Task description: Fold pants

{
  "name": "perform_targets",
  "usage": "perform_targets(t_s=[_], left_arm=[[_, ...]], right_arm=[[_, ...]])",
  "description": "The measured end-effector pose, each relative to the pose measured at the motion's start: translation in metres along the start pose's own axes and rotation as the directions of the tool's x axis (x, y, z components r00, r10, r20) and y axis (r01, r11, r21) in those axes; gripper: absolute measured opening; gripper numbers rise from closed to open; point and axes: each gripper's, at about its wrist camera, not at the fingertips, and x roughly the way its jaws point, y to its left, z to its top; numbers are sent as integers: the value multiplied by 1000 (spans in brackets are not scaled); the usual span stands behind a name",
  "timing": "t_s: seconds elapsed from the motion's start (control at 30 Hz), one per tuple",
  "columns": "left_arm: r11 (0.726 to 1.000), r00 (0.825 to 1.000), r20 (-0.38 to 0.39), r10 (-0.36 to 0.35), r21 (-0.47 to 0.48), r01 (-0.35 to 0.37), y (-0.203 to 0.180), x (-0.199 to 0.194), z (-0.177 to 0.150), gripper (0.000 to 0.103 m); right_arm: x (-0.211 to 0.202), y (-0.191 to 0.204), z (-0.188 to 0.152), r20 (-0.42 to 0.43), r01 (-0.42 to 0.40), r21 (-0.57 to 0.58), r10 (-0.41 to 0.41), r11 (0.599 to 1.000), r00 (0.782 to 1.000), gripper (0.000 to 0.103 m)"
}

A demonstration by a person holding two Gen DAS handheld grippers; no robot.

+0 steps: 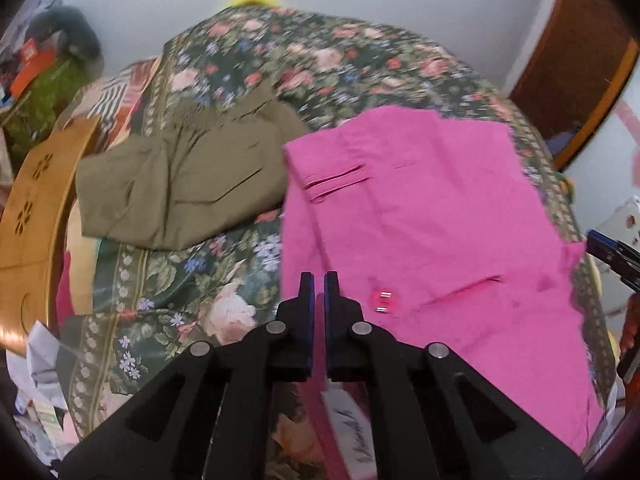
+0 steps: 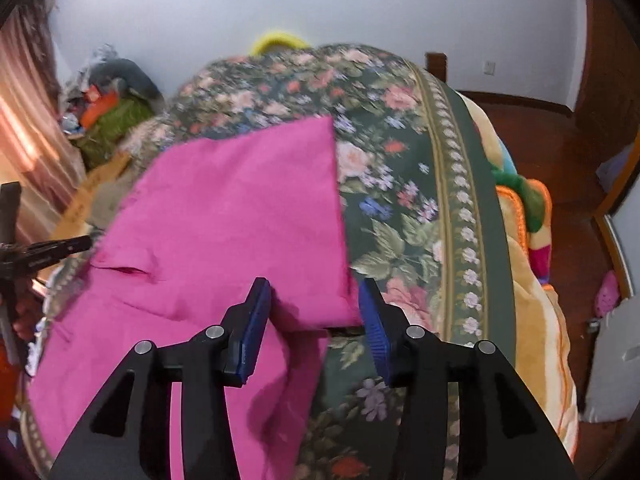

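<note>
Pink pants (image 1: pixel 420 208) lie folded flat on a floral bedspread (image 1: pixel 320 60), with a small clasp (image 1: pixel 383 300) and a white label (image 1: pixel 348 420) at the near end. My left gripper (image 1: pixel 319 280) is shut over their left edge; pink shows through the thin slit, and no fold looks caught. In the right wrist view the pink pants (image 2: pixel 240 208) spread to the left. My right gripper (image 2: pixel 314 284) stands open around their folded right corner, the blue pads (image 2: pixel 256 312) clear of the cloth. Each gripper shows at the other view's edge: right gripper (image 1: pixel 612 256), left gripper (image 2: pixel 52 248).
Olive pants (image 1: pixel 180 184) lie folded to the left of the pink ones. A wooden bed board (image 1: pixel 36 208) borders the left side. A striped orange blanket (image 2: pixel 532 320) hangs off the right edge above a wooden floor (image 2: pixel 580 140). Clutter (image 2: pixel 112 112) is piled far left.
</note>
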Motion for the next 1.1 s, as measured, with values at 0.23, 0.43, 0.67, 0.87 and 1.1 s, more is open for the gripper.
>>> perform_targets(t_s=[0.23,0.43,0.67,0.87,1.1], left_arm=[[996,999,-38,-35,77,38,-39,12,-7,6],[995,999,-43,0,101,4,-45,30,-10,6],[993,999,-52,8,119,-2,-39,24,-13,11],[999,999,17,39,8,-40,1,3,5,71],[997,998,43,55,-63,-53,30,15,49,71]], right_arm=[[22,22,-5,-14,-5,-40,5,999,1000,42],[46,24,-12,-71,57,-86,-63,995,995,40],[53,20,-13,-117,63,-83,-72,995,991,39],[26,22,7,-79,40,-86,-47,996,996,40],[23,21,50,18,67,-76,-66,995,998,61]])
